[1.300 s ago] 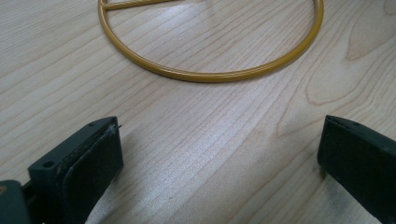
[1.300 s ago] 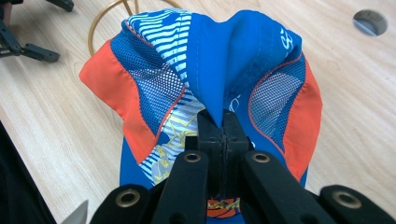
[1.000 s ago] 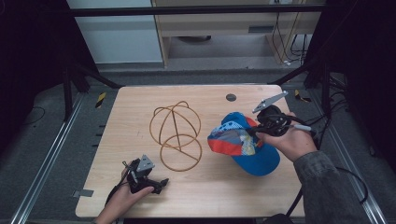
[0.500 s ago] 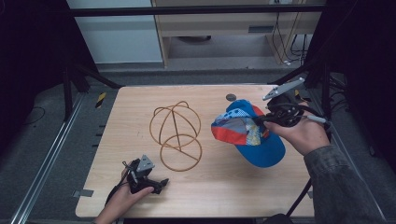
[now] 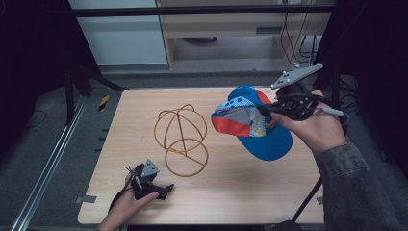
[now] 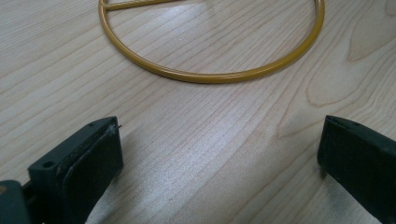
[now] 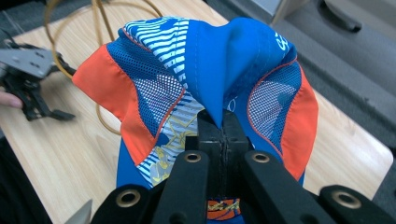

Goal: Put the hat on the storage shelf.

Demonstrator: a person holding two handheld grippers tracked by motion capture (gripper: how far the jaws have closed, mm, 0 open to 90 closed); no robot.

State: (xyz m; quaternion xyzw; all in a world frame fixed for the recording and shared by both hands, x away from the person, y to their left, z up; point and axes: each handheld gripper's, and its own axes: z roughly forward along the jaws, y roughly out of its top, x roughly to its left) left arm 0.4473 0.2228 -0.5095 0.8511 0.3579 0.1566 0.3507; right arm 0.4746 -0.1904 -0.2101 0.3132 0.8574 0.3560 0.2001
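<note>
A blue, orange and white patterned cap (image 5: 250, 122) hangs in the air over the right half of the table. My right gripper (image 5: 269, 109) is shut on a pinch of the cap's blue fabric (image 7: 219, 88), jaws pressed together. A gold wire hat stand (image 5: 180, 139) with a dome frame and a ring base (image 6: 210, 70) stands on the table's middle, left of the cap. My left gripper (image 5: 161, 190) rests low at the front left, open, its jaws wide apart over bare wood just short of the ring.
The wooden table (image 5: 240, 192) has bare room at its front right and back left. Black frame posts (image 5: 72, 86) stand at the sides. A shelf unit (image 5: 231, 29) sits beyond the far edge.
My right gripper has lifted the cap off the table and carried it up and toward the far right. The left gripper has stayed put.
</note>
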